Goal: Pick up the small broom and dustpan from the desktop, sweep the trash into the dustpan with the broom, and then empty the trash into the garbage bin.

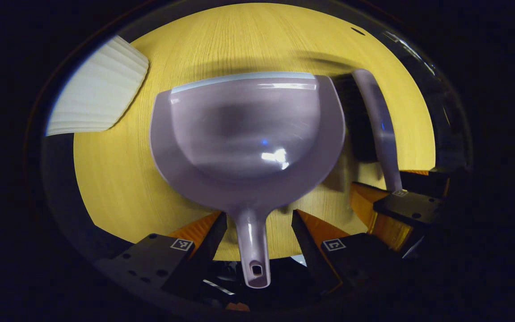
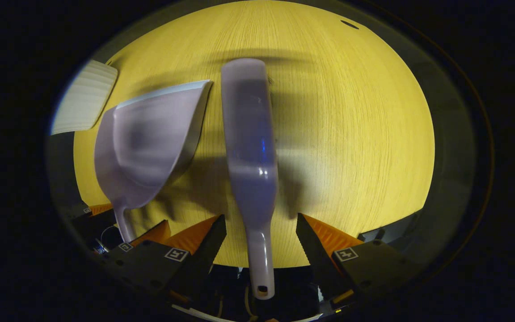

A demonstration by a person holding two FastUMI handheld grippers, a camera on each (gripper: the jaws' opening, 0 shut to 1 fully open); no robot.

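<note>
In the left gripper view, the dustpan (image 1: 246,138) lies on the yellow wood counter (image 1: 114,188) with its mouth pointing away and its thin handle running back between the two fingers of the left gripper (image 1: 259,232). The fingers are spread, with a gap on each side of the handle, so they are released and grip nothing. A white ribbed thing (image 1: 99,96), perhaps the garbage bin, sits at the far left edge; no trash can be made out on the counter here. The small broom (image 1: 373,125) lies just right of the pan, and the right gripper (image 1: 407,203) shows at its handle end. In the right gripper view, the broom lies lengthwise on the counter, head away, its handle passing between the fingers of the right gripper, which are likewise parted and clear of it; the dustpan lies just to its left, tilted in this view. This layout fits either tools about to be gripped or tools just set down, so the stage cannot be settled. If gripping is the aim, my judgement is that each handle should sit centred between the fingers and well forward of its hanging hole before closing, since thin smooth plastic may twist in a grip near the tip.
</note>
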